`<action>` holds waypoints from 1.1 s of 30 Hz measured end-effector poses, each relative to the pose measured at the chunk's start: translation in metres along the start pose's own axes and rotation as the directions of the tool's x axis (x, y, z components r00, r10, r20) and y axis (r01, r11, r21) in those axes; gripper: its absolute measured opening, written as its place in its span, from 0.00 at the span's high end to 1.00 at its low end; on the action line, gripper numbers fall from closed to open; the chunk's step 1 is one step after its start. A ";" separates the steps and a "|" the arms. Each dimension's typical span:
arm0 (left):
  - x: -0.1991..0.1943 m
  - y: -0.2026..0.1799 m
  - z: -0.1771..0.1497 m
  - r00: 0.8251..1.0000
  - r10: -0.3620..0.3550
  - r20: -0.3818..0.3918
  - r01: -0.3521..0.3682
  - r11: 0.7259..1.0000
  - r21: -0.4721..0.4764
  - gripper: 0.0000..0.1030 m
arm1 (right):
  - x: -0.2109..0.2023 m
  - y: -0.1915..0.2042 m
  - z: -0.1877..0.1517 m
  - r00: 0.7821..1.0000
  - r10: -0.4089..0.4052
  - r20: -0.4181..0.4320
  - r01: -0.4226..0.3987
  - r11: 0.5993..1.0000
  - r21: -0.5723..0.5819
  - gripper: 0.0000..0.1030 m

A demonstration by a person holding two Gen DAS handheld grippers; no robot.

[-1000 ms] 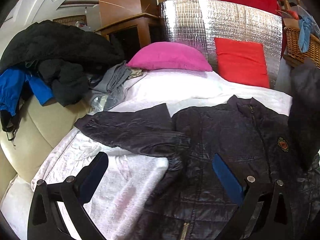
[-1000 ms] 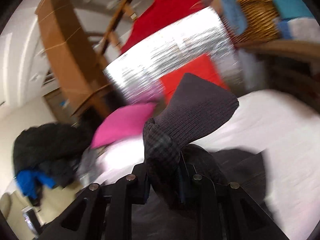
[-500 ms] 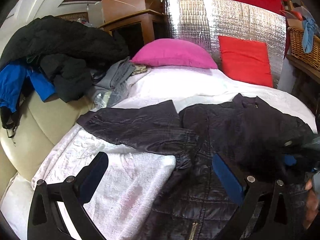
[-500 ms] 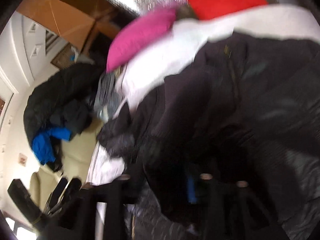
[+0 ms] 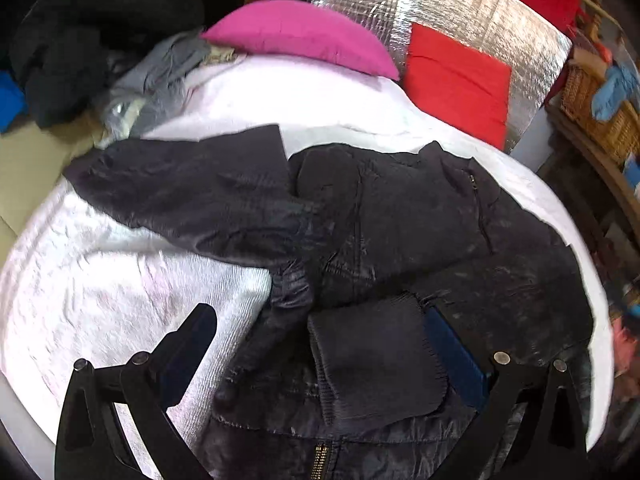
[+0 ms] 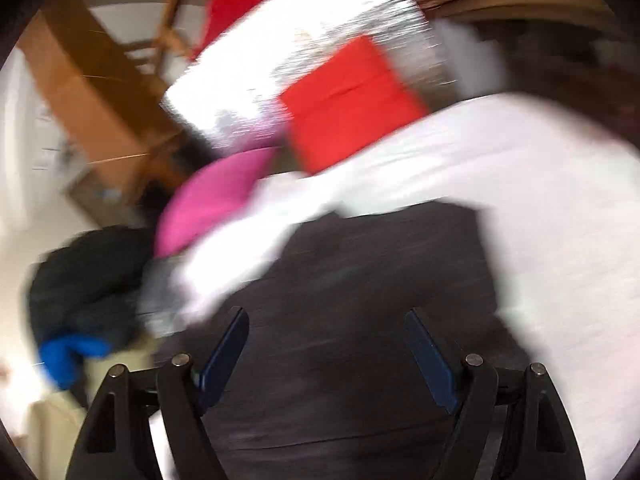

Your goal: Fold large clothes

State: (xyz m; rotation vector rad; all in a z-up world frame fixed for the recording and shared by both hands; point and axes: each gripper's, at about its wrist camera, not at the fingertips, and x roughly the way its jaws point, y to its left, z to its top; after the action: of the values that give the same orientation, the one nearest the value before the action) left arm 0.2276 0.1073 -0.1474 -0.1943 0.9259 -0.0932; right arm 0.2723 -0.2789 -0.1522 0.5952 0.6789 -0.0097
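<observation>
Jacket (image 5: 400,220), dark, quilted and glossy, is lying on the white bedspread (image 5: 100,280), its ribbed cuff (image 5: 376,356) showing only in the left view at 6 o'clock between the wide-open left gripper (image 5: 320,340); the right gripper (image 6: 326,340) is opening, empty, over blurred fabric.

A white-covered bed (image 5: 304,100) filled the room; a silver foil panel (image 5: 460,12) stood at twelve o'clock, a wicker basket (image 5: 592,116) at two.
</observation>
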 end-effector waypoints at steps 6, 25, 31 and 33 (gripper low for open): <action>0.016 0.007 -0.013 0.992 -0.079 -0.103 0.077 0.997 -0.021 0.21 | 0.039 -0.052 -0.001 0.986 -0.136 -0.097 0.139 0.990 0.032 0.19; 0.053 -0.037 -0.028 0.983 -0.072 -0.167 0.097 0.984 0.149 0.36 | 0.068 -0.068 -0.003 0.981 -0.093 -0.172 0.101 0.994 0.039 0.20; 0.056 -0.038 -0.022 0.993 -0.076 -0.090 0.087 0.988 0.129 0.86 | 0.072 -0.064 -0.006 0.971 -0.167 -0.171 0.170 0.986 -0.001 0.54; 0.057 -0.041 -0.016 0.996 -0.065 -0.058 0.072 0.987 0.140 0.91 | 0.067 -0.064 -0.004 0.972 -0.169 -0.161 0.171 0.985 -0.001 0.61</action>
State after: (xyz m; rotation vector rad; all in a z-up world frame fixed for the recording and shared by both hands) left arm 0.2495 0.0560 -0.1930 -0.0914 0.9622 -0.2285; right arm 0.3100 -0.3175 -0.2275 0.5528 0.8862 -0.1266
